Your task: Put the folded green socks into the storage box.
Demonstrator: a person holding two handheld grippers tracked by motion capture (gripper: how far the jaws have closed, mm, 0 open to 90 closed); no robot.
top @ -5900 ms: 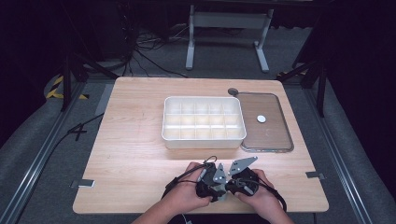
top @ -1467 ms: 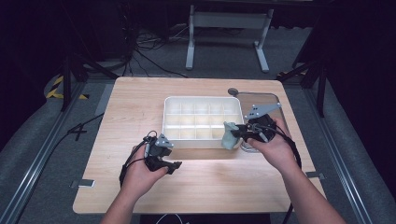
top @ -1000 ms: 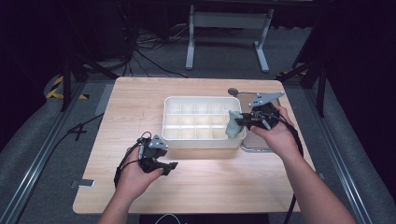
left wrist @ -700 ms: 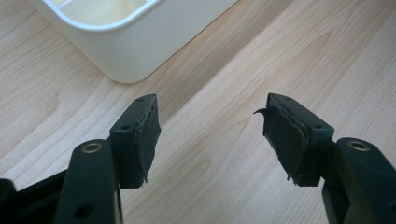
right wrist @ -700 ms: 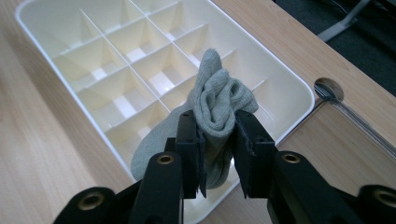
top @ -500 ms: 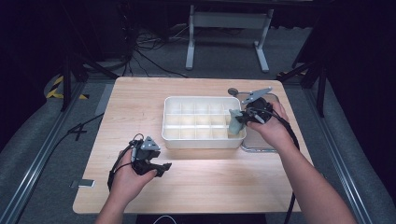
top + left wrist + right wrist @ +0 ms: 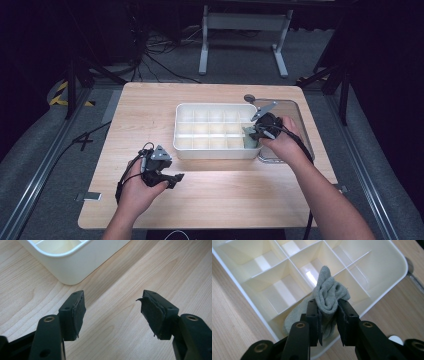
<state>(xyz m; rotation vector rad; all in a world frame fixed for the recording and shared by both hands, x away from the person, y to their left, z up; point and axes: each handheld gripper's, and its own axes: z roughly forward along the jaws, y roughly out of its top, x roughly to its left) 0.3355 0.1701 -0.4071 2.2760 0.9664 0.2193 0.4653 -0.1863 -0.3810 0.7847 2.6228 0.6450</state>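
Over the near right corner of the white divided tray [image 7: 192, 131], your right claw [image 7: 327, 315] is clamped on a bunched grey sock [image 7: 329, 293] whose lower end hangs into a corner compartment. Your left claw [image 7: 112, 312] hovers spread apart and empty over the bare wooden worktop [image 7: 150, 115], just beside the tray's near left corner

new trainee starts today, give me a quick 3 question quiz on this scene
1. True or false: the right tool is clamped on a grey sock.
2. Which corner compartment of the white divided tray does the sock hang over? A) near right B) far left C) near left
3. Fill in: the left tool hovers open over the bare wooden ____.

Key: 1 true; 2 A; 3 table.
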